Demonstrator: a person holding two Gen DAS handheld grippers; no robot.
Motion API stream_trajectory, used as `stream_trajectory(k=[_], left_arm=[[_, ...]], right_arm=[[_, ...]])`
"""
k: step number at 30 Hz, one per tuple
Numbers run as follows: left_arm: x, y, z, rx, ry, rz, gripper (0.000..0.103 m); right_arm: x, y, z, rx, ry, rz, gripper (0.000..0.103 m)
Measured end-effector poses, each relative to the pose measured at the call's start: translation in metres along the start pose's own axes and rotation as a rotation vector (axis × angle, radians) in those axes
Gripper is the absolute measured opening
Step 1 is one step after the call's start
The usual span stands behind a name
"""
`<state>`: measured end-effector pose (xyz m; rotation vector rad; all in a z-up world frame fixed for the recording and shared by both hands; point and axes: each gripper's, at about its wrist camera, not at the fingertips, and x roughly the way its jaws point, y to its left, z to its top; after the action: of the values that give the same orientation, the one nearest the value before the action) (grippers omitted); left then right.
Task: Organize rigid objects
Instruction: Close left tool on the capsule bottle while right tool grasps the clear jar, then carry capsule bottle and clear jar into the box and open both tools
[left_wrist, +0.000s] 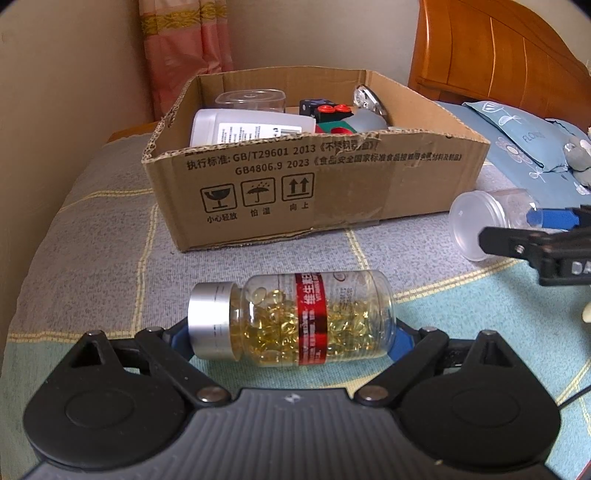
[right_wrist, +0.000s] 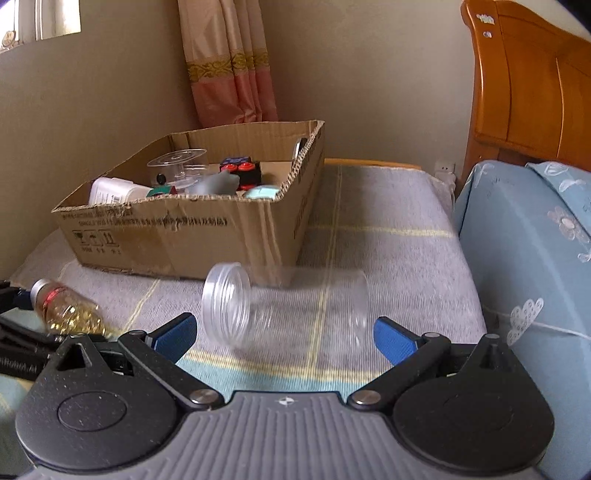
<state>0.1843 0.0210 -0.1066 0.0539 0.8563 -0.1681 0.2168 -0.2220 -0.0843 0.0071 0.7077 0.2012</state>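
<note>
Bedroom: wooden headboard (right_wrist: 532, 85), pink curtain (right_wrist: 229, 62) and beige wall behind; all items lie on a bed.
Bed (left_wrist: 92, 229): grey, green and yellow checked cover; serves as the sorting area, with blue pillows (right_wrist: 524, 258) at the head.
Cardboard box (left_wrist: 303, 184): open-topped, set near the wall as the collecting point; already holds a white bottle (left_wrist: 236, 127), a clear container (left_wrist: 251, 99) and a red-buttoned item (left_wrist: 332, 114).
Clear jar (right_wrist: 284, 306): empty, lidless, on its side just before the box, mouth turned left; judged next for the box.
Capsule bottle (left_wrist: 295, 317): silver cap, red label, yellow softgels; on its side, well short of the box.
Right claw (right_wrist: 284, 338): jaws wide apart, blue pads flanking the clear jar with gaps showing; nothing gripped.
Left claw (left_wrist: 291, 341): jaws spread wide, a pad at each end of the capsule bottle, cap and base; pads meet the bottle, seemingly clamped lengthwise for lifting.
</note>
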Motion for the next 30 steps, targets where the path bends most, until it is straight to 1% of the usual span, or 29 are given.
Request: stream_trajectory(k=[5,9,11,14,17,20,26,30], left_arm=[[0.000,0.001,0.001,-0.007,0.003,-0.005,0.094],[0.000,0.001,0.001,-0.007,0.004,-0.006,0.094],[-0.001,0.002,0.001,-0.009,0.005,-0.007,0.094],[-0.001,0.003,0.002,-0.011,0.009,-0.007,0.094],[-0.002,0.004,0.002,-0.014,0.017,-0.016,0.094],[-0.003,0.004,0.003,0.008,0.030,-0.023,0.094],[-0.014,0.001,0.005,0.104,0.043,-0.051,0.093],[-0.028,0.002,0.015,0.158,0.052,-0.066,0.093]], right_arm=[[0.011,0.012,0.008,-0.038,0.019,-0.053,0.103],[0.016,0.017,0.013,-0.038,0.028,-0.074,0.103],[0.018,0.018,0.015,-0.033,0.038,-0.087,0.101],[0.019,0.018,0.017,-0.030,0.052,-0.098,0.094],[0.017,0.017,0.017,-0.038,0.056,-0.090,0.094],[0.013,0.016,0.018,-0.059,0.066,-0.075,0.094],[-0.001,0.016,0.021,-0.134,0.091,-0.034,0.094],[-0.015,0.016,0.027,-0.181,0.096,-0.004,0.094]])
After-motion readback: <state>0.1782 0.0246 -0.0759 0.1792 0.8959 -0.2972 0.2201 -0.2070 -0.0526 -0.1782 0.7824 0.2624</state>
